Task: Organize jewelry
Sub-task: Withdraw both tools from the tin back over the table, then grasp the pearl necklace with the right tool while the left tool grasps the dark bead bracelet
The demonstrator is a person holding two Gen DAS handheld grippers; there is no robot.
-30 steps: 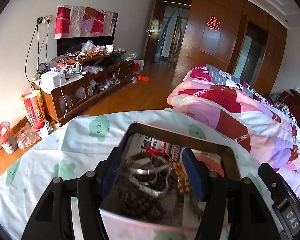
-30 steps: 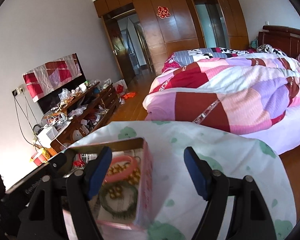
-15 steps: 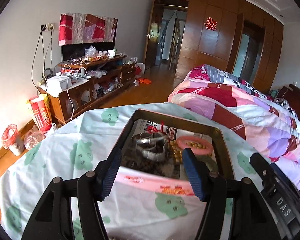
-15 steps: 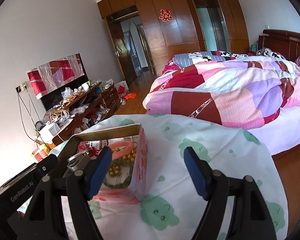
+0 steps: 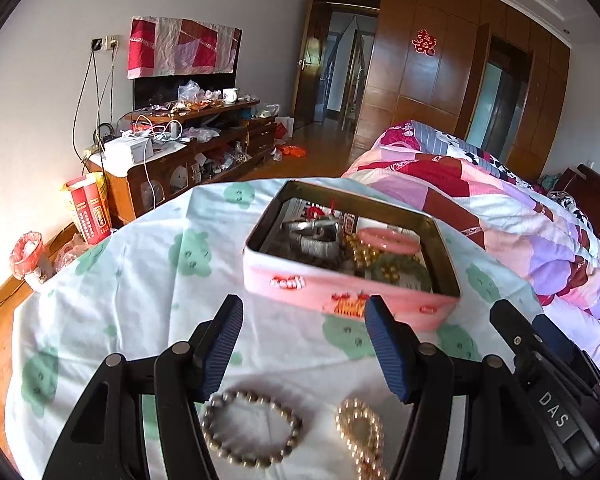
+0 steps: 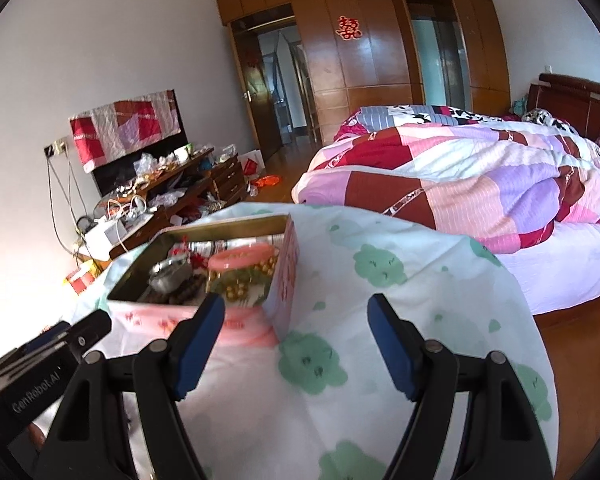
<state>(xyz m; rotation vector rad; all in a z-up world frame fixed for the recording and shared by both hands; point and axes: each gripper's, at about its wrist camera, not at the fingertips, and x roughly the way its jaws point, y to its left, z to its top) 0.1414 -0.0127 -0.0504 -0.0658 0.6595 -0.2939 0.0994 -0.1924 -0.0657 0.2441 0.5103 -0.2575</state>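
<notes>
A pink tin box (image 5: 352, 300) stands on the cloth-covered table and holds several pieces: silver bangles (image 5: 312, 236), a pink bangle (image 5: 388, 240), gold beads (image 5: 364, 254). It also shows in the right wrist view (image 6: 236, 320). A brown bead bracelet (image 5: 252, 428) and a gold bead bracelet (image 5: 360, 432) lie on the cloth under my left gripper (image 5: 304, 344), which is open and empty, pulled back from the box. My right gripper (image 6: 296, 344) is open and empty beside the box's right corner.
The table cloth (image 6: 380, 320) is white with green shapes. A bed with a patchwork quilt (image 6: 480, 184) stands to the right. A cluttered TV cabinet (image 5: 188, 148) stands at the far left. The other gripper's body (image 5: 552, 392) is at the lower right.
Both grippers have drawn back from the box toward me. The left one was over the box's contents; now two bracelets on the cloth show beneath it.
</notes>
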